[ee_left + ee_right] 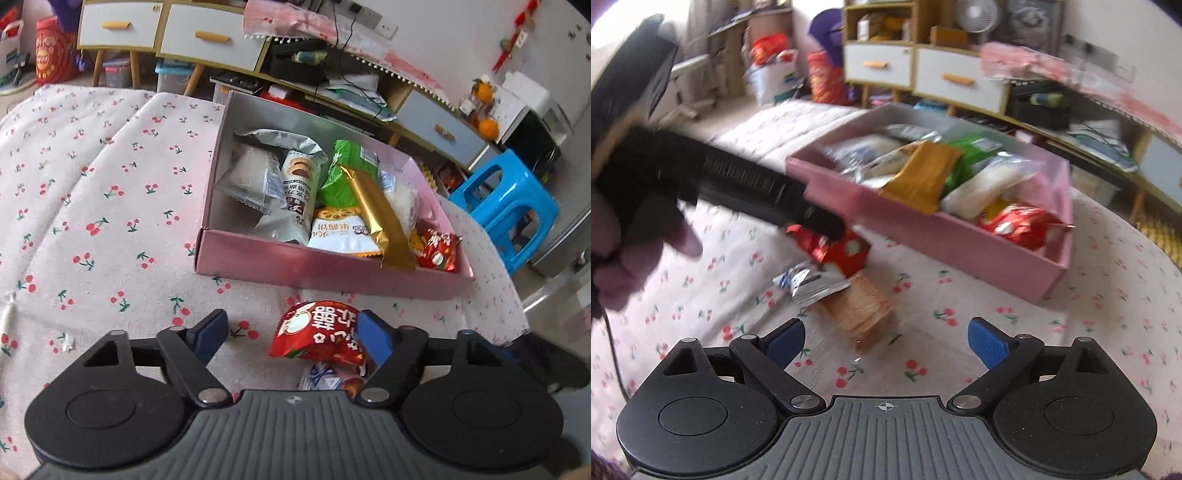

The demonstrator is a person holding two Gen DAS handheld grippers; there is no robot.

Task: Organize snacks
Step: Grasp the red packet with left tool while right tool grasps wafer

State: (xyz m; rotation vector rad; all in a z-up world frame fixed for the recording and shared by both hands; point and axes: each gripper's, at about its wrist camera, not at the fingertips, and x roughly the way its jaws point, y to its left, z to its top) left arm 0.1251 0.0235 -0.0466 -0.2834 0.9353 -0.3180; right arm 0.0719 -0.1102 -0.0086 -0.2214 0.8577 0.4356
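- A pink box (325, 266) is sitting on the cloth (92, 192) and holding many snacks: a gold bar (380, 218), a green pack (347, 173), a clear pack (251, 177) and a small red pack (439, 249).
- A bigger red pack (317, 332) is lying on the cloth just in front of the box, and a brown cracker pack (864, 314) and a silver pack (809, 282) are lying right beside it.
- The left gripper (295, 332) is spread wide around the red pack, with one blue finger (376, 336) touching its edge.
- The right gripper (886, 343) is hanging wide apart over the cloth, holding nothing.
- The cloth is white with little cherries on it.
- Behind it, drawers (203, 37) are standing by the wall, and a blue stool (506, 206) is sitting on the floor.
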